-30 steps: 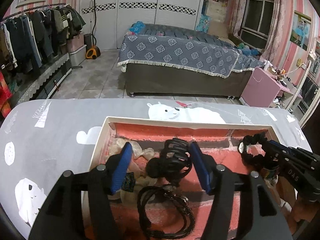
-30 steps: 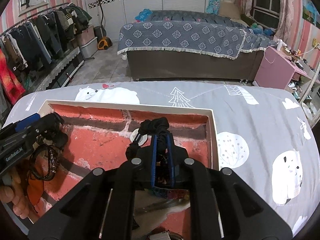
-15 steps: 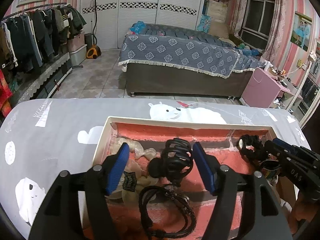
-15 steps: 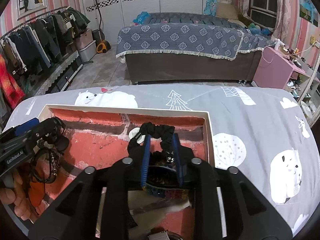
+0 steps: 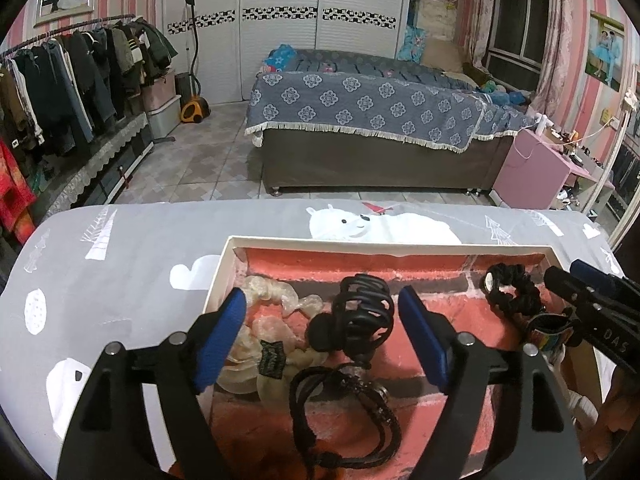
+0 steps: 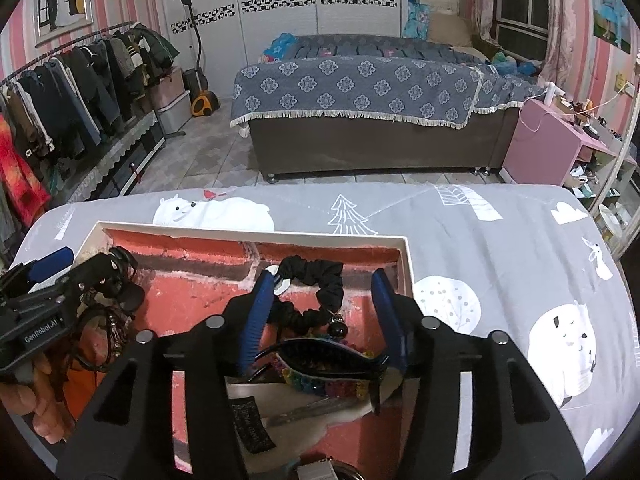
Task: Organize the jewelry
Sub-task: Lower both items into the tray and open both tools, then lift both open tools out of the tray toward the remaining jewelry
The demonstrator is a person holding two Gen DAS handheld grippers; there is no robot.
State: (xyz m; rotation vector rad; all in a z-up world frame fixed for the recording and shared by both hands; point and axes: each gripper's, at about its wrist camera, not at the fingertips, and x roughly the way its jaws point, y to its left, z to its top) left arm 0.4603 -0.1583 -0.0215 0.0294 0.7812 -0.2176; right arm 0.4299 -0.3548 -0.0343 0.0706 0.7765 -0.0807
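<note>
Two claws hang over a shallow white-rimmed box [image 5: 224, 276] lined with a red brick print, which sits on a desk [image 5: 132, 256] draped in grey cloth with polar bears and trees. At the left end of the box, the left claw [image 5: 322, 320] is spread wide, its jaws having just been opening; between its blue pads [image 5: 224, 334], touched by neither, sits a black claw hair clip [image 5: 360, 320], with a pale translucent scrunchie [image 5: 272, 320] beside it on the left and a coil of black cord bracelets [image 5: 344, 412] nearer the camera. At the right end, the right claw [image 6: 324, 300] is also parted, its jaws having just been opening; a black scrunchie [image 6: 316, 280] lies loose between its pads on the box floor, and just nearer the camera rests a dark hair clip with rainbow beads [image 6: 324, 364].
</note>
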